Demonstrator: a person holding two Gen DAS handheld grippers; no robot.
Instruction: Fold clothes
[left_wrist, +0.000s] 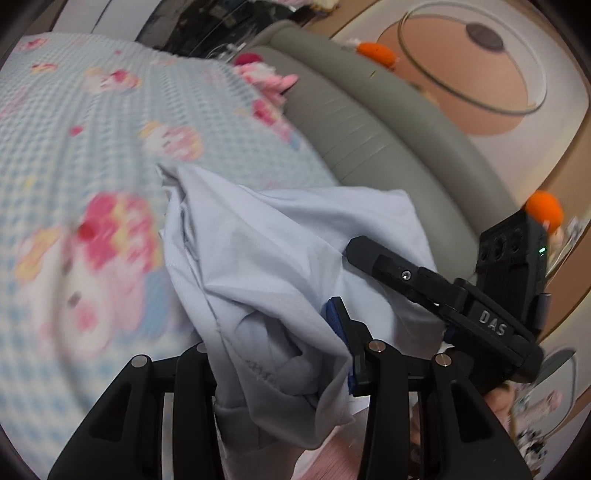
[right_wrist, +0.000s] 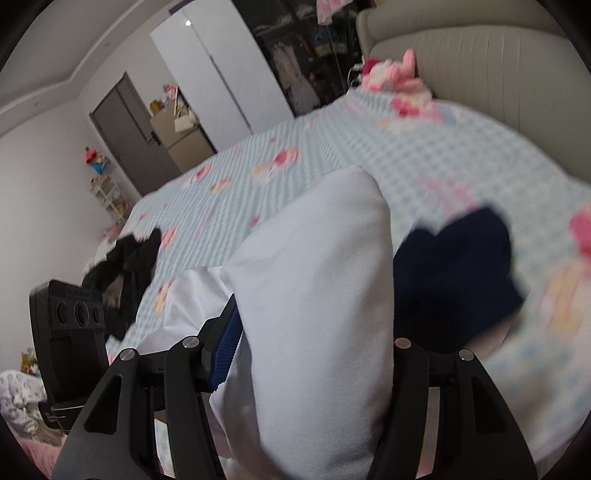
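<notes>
From the left wrist we see our left gripper (left_wrist: 280, 354) pinching a bunched fold of the pale white garment (left_wrist: 266, 258), which hangs above the blue checked bedspread (left_wrist: 110, 129); the right gripper (left_wrist: 424, 291) shows at the right, beside the grey headboard (left_wrist: 369, 129). From the right wrist, our right gripper (right_wrist: 314, 354) clamps a thick fold of that garment (right_wrist: 314, 277) between its jaws; a dark navy cloth (right_wrist: 461, 266) lies on the bedspread (right_wrist: 406, 155), black clothes (right_wrist: 125, 266) at the left.

Soft matt white cloth garment (left_wrist: 258, 266), waffle-textured bedspread (left_wrist: 92, 129), smooth grey padded headboard (left_wrist: 369, 140).
</notes>
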